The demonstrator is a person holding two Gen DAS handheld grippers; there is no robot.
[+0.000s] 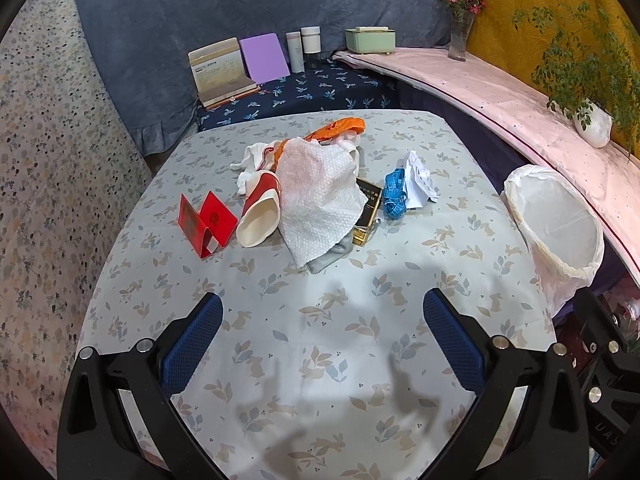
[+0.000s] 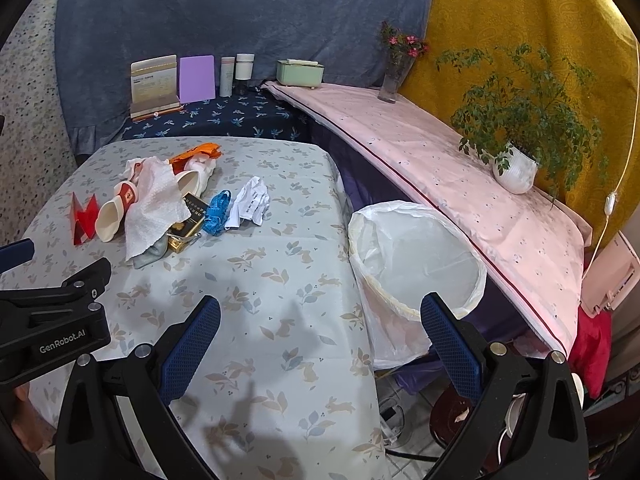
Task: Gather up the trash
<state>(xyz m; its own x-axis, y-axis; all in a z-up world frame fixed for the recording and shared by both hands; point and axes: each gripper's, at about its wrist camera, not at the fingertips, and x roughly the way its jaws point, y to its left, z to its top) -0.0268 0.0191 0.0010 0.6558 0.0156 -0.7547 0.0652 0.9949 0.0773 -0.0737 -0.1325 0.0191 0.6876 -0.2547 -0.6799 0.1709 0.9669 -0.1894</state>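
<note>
A pile of trash lies mid-table: a white paper towel (image 1: 320, 196) (image 2: 154, 206) over a black-and-gold box (image 1: 366, 210) (image 2: 186, 224), a crushed red-and-white paper cup (image 1: 260, 212) (image 2: 116, 210), a folded red card (image 1: 206, 220) (image 2: 84, 218), a blue tape (image 1: 394, 196) (image 2: 216, 210), crumpled white paper (image 1: 418, 180) (image 2: 250, 200) and an orange wrapper (image 1: 340, 128) (image 2: 196, 152). A bin lined with a white bag (image 1: 556, 232) (image 2: 416, 256) stands off the table's right edge. My left gripper (image 1: 322, 344) is open and empty over the near table. My right gripper (image 2: 320, 344) is open and empty, near the bin.
The table (image 1: 320, 360) has a leaf-print cloth. Behind it a dark shelf holds a booklet (image 1: 220, 72), purple pad (image 1: 264, 58), two bottles (image 1: 304, 46) and a green box (image 1: 370, 40). A pink-covered ledge (image 2: 460, 168) on the right carries a vase (image 2: 394, 76) and a potted plant (image 2: 516, 164).
</note>
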